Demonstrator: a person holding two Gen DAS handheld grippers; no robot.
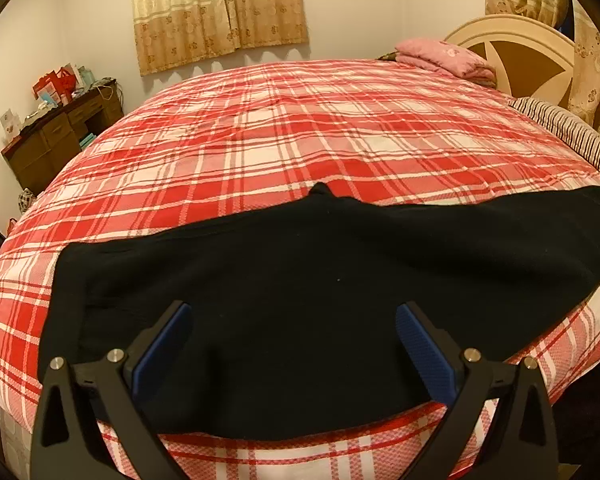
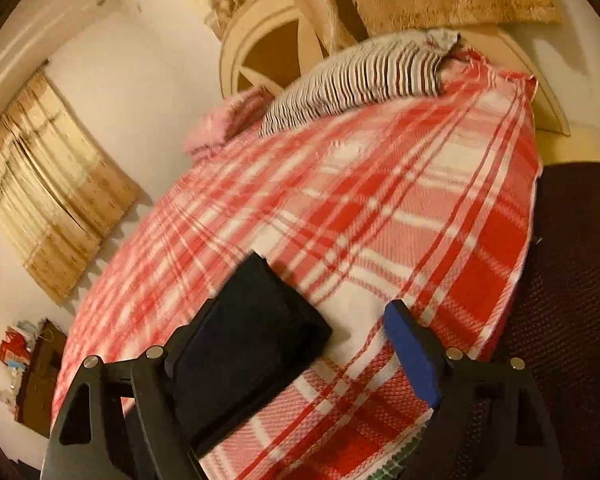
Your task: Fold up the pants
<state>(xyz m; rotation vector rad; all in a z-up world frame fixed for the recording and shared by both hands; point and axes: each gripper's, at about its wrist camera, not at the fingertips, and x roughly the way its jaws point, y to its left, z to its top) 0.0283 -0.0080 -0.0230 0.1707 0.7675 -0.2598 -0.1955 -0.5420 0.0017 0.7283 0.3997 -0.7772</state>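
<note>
My left tool [image 1: 292,312] hangs with fingers apart over the black pants [image 1: 320,280], spread across the plaid bedspread [image 1: 280,132]. My right tool [image 2: 300,312] also gapes, pants end [image 2: 252,320] at its nine o'clock finger.

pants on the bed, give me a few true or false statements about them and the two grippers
1. The black pants lie spread on the red plaid bedcover. True.
2. The left gripper is clamped shut on the pants. False: its blue-padded fingers stand wide apart, with the cloth lying between them.
3. The right gripper is open. True: there is a wide gap between its fingers.
4. The pants are white with stripes. False: they are plain black; the striped thing is a pillow near the headboard.
5. In the right wrist view, one end of the pants reaches in beside the gripper's left finger. True.
</note>
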